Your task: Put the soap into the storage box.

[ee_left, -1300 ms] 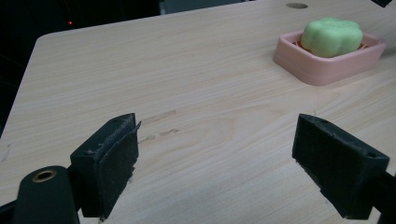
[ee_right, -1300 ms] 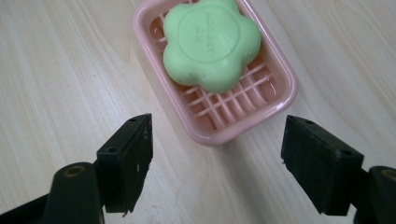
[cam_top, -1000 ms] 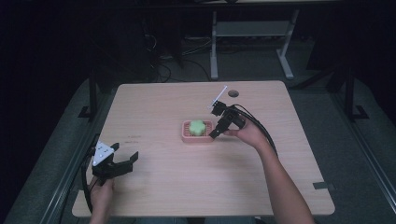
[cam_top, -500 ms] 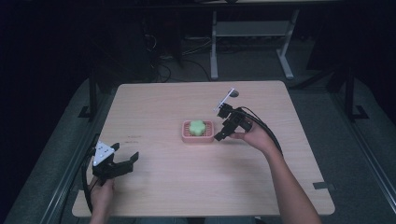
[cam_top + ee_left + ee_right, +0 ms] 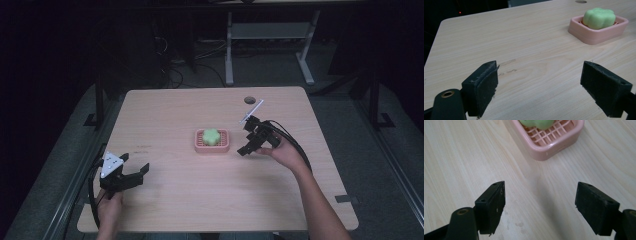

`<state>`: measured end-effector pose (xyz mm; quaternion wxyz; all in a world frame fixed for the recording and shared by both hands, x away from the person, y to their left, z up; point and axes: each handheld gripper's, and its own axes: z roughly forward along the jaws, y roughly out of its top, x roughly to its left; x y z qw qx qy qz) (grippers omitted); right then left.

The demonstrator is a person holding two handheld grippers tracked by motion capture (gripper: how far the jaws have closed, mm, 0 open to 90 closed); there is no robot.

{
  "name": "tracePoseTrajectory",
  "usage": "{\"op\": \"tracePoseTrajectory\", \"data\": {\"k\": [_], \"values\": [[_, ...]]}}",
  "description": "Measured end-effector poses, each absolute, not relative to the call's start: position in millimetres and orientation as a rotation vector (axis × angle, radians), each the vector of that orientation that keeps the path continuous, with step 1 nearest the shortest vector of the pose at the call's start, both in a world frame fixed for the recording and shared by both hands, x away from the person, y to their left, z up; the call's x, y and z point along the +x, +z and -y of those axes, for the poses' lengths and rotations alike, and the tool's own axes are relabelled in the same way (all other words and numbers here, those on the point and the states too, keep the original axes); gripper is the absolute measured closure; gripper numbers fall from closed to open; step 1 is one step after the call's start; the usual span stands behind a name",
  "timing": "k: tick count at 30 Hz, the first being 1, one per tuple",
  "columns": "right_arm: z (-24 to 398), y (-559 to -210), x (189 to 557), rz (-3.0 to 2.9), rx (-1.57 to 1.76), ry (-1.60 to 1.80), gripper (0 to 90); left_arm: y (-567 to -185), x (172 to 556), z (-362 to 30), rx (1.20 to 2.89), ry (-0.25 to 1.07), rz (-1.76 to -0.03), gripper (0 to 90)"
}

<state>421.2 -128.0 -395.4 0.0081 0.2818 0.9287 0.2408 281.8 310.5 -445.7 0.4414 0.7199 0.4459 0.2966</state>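
1. Right now: green soap (image 5: pixel 211 135) sitting in the pink dish (image 5: pixel 199 145), near the middle of the worktop (image 5: pixel 165 110).
2. Right tongs (image 5: pixel 246 149) just beside the dish, at its 3 o'clock. Jaws wide apart, holding nothing.
3. Seen from the right tongs view: dish (image 5: pixel 554 142) straight ahead toward 12 o'clock, soap (image 5: pixel 536 123) at the top edge.
4. Left tongs (image 5: pixel 134 171) well apart from the dish, down at its 7 o'clock. Also wide open and empty.
5. Seen from the left tongs view: soap (image 5: pixel 599 17) far off toward 1 o'clock.
6. Best guess: right tongs much nearer, so likely the ones to go in.
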Motion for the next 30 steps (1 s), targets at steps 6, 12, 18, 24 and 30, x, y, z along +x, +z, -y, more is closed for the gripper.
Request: {"op": "tracePoseTrajectory", "data": {"k": [6,12,18,24,30], "values": [[137,-395,416,-2.893,0.886,0.76,23.7,-446,281,-310,1.79,0.737,-1.105,14.2],[147,-398,408,-2.892,0.915,0.758,23.7,-445,280,-310,1.788,0.738,-1.097,14.2],[154,-398,402,-2.874,0.926,0.789,23.7,-445,280,-309,1.799,0.74,-1.094,14.2],[166,-404,391,-2.874,0.938,0.795,23.7,-446,280,-308,1.802,0.741,-1.089,14.2],[176,-409,384,-2.864,0.97,0.805,23.8,-446,279,-306,1.808,0.745,-1.08,14.2]]}}
